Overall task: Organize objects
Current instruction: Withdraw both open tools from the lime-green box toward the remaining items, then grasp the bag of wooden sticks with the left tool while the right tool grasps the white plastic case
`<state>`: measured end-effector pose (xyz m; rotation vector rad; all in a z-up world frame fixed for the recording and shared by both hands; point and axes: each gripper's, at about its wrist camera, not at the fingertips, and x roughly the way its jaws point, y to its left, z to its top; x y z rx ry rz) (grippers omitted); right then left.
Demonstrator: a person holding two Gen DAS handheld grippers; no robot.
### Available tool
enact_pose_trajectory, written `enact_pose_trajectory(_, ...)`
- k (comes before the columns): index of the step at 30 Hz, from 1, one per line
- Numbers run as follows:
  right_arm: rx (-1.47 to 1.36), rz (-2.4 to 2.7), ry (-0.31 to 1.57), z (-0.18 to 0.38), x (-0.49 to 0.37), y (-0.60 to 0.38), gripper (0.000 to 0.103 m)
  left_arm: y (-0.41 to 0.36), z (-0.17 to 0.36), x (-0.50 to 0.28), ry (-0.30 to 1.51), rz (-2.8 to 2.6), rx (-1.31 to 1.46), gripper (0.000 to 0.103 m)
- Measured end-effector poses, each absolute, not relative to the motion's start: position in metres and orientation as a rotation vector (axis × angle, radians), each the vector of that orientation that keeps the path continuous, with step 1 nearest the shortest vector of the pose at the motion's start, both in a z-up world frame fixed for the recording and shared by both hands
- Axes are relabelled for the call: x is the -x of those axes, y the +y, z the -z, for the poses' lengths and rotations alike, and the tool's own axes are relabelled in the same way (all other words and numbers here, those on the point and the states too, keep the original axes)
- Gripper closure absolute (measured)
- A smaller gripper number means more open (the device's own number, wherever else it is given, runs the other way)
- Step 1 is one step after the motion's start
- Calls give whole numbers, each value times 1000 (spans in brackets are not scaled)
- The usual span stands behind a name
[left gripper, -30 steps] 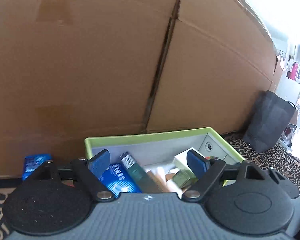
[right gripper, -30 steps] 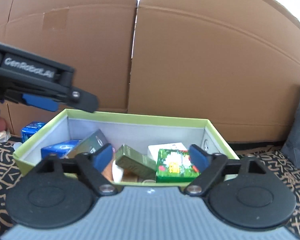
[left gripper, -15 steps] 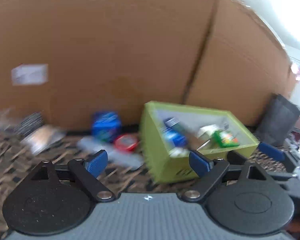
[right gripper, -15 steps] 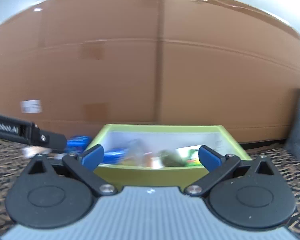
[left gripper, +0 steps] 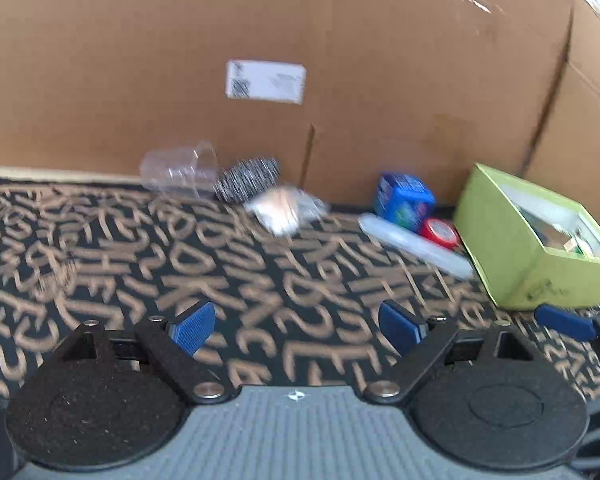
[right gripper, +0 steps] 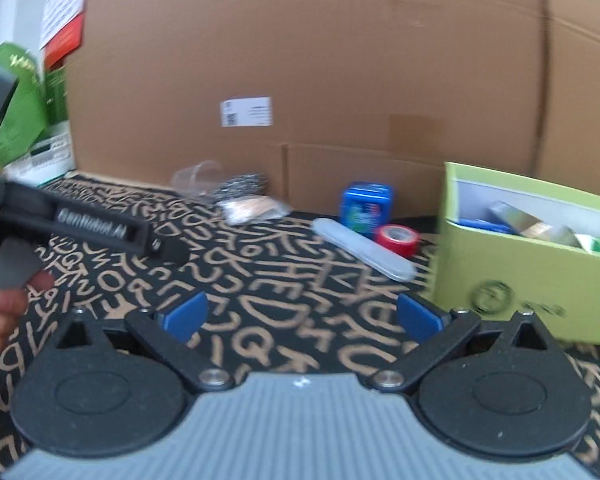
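A lime green box (left gripper: 512, 248) (right gripper: 520, 264) with several small packages inside stands at the right on the patterned mat. Left of it lie a red tape roll (left gripper: 440, 233) (right gripper: 396, 239), a blue box (left gripper: 404, 200) (right gripper: 365, 204), a long clear case (left gripper: 416, 246) (right gripper: 364, 249), a crumpled packet (left gripper: 284, 208) (right gripper: 252, 208), a black-and-white pouch (left gripper: 246, 178) (right gripper: 240, 185) and a clear plastic cup (left gripper: 178, 172) (right gripper: 198, 176). My left gripper (left gripper: 296, 326) is open and empty above the mat. My right gripper (right gripper: 300, 316) is open and empty too.
A tall cardboard wall (left gripper: 300, 60) (right gripper: 300, 80) with a white label closes the back. Green and red packages (right gripper: 32, 100) stand at the far left. The left gripper's body (right gripper: 92, 228) and a hand cross the right wrist view.
Both grippers have pulled back from the green box and swung left. The box now sits at the right edge, and the loose items on the mat have come into view.
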<state>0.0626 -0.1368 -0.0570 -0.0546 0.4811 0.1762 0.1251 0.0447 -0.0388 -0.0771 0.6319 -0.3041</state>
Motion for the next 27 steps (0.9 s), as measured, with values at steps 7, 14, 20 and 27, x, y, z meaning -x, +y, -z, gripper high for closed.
enact_pose_trajectory(7, 105, -192, 555, 61, -126, -122, 35, 40, 41, -182, 636, 317, 88, 11)
enact_pose_trajectory(14, 190, -116, 608, 76, -189, -127, 38, 24, 60, -244, 659, 275, 53, 11)
enact_pose_trajectory(20, 186, -102, 648, 94, -235, -137, 42, 20, 70, -278, 682, 279, 55, 15)
enact_pose_trajectory(27, 37, -89, 715, 98, -247, -160, 44, 12, 77, -276, 643, 355, -68, 64)
